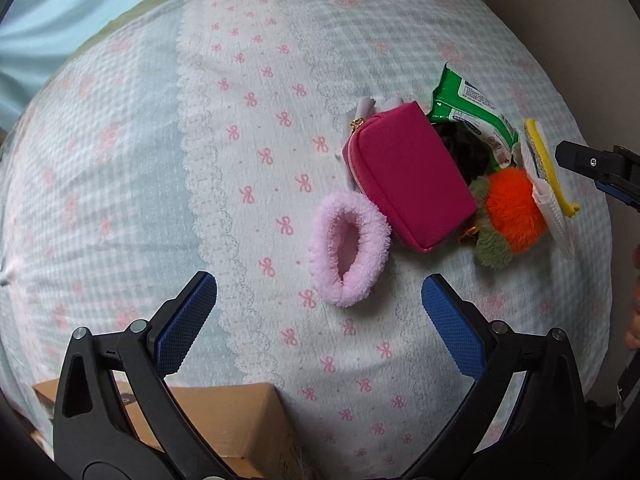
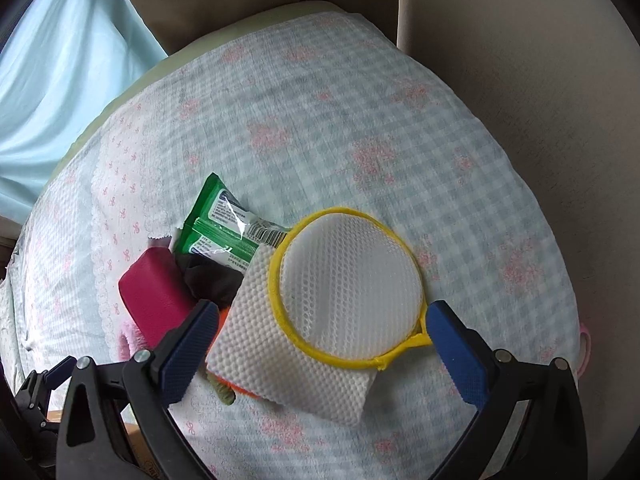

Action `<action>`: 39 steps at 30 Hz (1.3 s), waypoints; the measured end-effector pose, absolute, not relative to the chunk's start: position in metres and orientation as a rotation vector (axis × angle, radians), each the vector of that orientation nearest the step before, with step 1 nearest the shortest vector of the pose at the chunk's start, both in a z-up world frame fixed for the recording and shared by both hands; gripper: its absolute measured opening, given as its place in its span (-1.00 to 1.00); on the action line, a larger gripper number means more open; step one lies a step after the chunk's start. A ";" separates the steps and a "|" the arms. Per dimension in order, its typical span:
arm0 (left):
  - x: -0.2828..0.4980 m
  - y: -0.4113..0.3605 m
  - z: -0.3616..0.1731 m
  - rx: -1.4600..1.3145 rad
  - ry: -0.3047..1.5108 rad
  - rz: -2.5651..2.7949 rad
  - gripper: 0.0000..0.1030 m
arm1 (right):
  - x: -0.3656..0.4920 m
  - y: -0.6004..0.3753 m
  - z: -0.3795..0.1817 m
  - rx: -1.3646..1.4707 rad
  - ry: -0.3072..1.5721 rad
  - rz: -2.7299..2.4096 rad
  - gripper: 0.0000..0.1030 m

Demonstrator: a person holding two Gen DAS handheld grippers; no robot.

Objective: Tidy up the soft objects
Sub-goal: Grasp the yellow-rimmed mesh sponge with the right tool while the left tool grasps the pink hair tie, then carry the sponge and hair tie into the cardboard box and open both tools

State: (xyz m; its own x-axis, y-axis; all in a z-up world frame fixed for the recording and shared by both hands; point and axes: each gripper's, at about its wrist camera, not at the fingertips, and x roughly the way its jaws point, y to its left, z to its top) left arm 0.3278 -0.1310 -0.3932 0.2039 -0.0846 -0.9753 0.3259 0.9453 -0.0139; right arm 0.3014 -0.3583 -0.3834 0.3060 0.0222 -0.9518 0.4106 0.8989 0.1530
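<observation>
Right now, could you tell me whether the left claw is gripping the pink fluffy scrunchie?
No, the left claw is open, and the pink scrunchie lies free on the bedsheet ahead of its fingers.

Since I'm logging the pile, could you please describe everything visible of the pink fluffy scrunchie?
The pink fluffy scrunchie is a pale pink ring of terry-like plush with an open oval centre. It lies flat on the bow-print cloth, at the pile's near edge, its upper right side touching the magenta pouch. No gripper touches it.

green wipes pack (image 2: 218, 226), white label panels and barcode (print too small to read)
</observation>
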 end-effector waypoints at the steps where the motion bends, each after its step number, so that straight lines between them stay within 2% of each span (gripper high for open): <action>1: 0.330 -0.132 -0.399 0.212 1.346 -0.291 0.96 | 0.304 -0.359 -0.389 0.409 1.246 -0.269 0.89; 3: 0.335 -0.135 -0.410 0.215 1.363 -0.292 0.91 | 0.309 -0.362 -0.402 0.421 1.269 -0.271 0.76; 5: 0.340 -0.137 -0.423 0.216 1.385 -0.295 0.63 | 0.313 -0.362 -0.413 0.440 1.287 -0.268 0.45; 7: 0.344 -0.138 -0.435 0.213 1.413 -0.300 0.47 | 0.314 -0.364 -0.420 0.456 1.299 -0.264 0.26; 9: 0.347 -0.139 -0.444 0.204 1.435 -0.304 0.31 | 0.313 -0.366 -0.422 0.472 1.293 -0.259 0.14; 11: 0.350 -0.139 -0.450 0.184 1.446 -0.315 0.01 | 0.310 -0.369 -0.420 0.491 1.279 -0.245 -0.04; 12: 0.351 -0.139 -0.451 0.173 1.449 -0.324 -0.06 | 0.309 -0.369 -0.418 0.499 1.272 -0.239 -0.09; 14: 0.351 -0.140 -0.453 0.163 1.452 -0.342 -0.41 | 0.308 -0.371 -0.415 0.518 1.263 -0.221 -0.31; 17: 0.350 -0.145 -0.453 0.175 1.447 -0.354 -0.51 | 0.306 -0.372 -0.409 0.540 1.240 -0.219 -0.44; 23: 0.350 -0.141 -0.448 0.153 1.435 -0.349 -0.57 | 0.294 -0.378 -0.400 0.572 1.198 -0.226 -0.67; 39: 0.333 -0.134 -0.386 0.108 1.337 -0.344 -0.58 | 0.271 -0.395 -0.348 0.534 1.098 -0.296 -0.75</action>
State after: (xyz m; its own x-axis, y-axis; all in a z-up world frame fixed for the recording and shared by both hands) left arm 0.3326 -0.1337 -0.3864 0.1903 -0.1829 -0.9645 0.3053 0.9448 -0.1189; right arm 0.2709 -0.3948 -0.3483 0.4338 0.0326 -0.9004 0.4810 0.8366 0.2621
